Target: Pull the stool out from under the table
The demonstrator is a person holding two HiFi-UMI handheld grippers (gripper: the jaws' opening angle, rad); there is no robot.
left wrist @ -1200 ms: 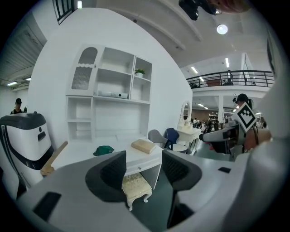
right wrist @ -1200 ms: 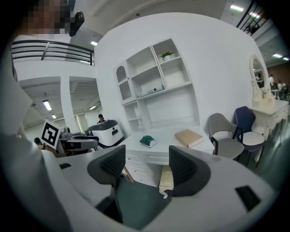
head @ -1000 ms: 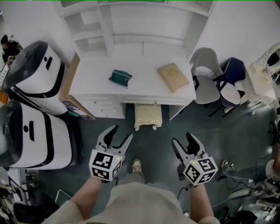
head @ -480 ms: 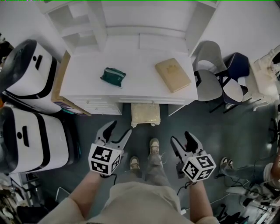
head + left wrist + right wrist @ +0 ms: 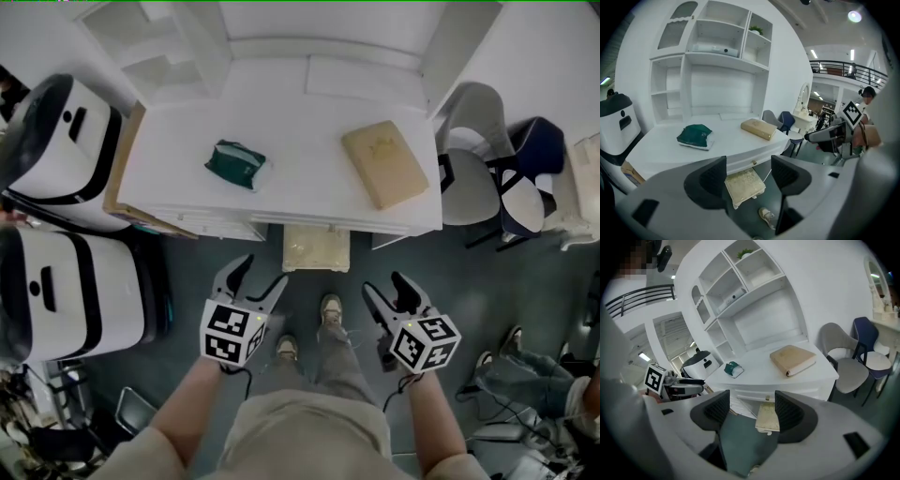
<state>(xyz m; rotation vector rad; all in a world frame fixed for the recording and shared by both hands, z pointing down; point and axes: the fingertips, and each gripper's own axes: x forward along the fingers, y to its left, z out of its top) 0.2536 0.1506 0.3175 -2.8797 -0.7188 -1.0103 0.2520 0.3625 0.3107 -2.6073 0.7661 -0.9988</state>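
- Stool: cream seat, mostly tucked under table; only its near edge sticks out into the gap right of the drawers.
- L gripper: over the floor, near side of the table, just left of the stool and not touching it. Points fwd and down.
- L jaws: medium-wide, have just been opening. Nothing gripped; the stool only shows through the gap, farther off.
- R gripper: level w/ the L one, on the stool's right, also apart from it. Points fwd and down.
- R jaws: medium-wide, empty; stool edge seen beyond them by the R pad.
- Person's shoes on the dark floor betw. the two grippers, one ahead of the other.
- Tabletop: green pouch at left, tan book at right, well apart.
- White shelf unit sits at the back of the table.
- 2 white machines w/ black trim stand left of the table.
- Grey chair and blue chair stand to the right.
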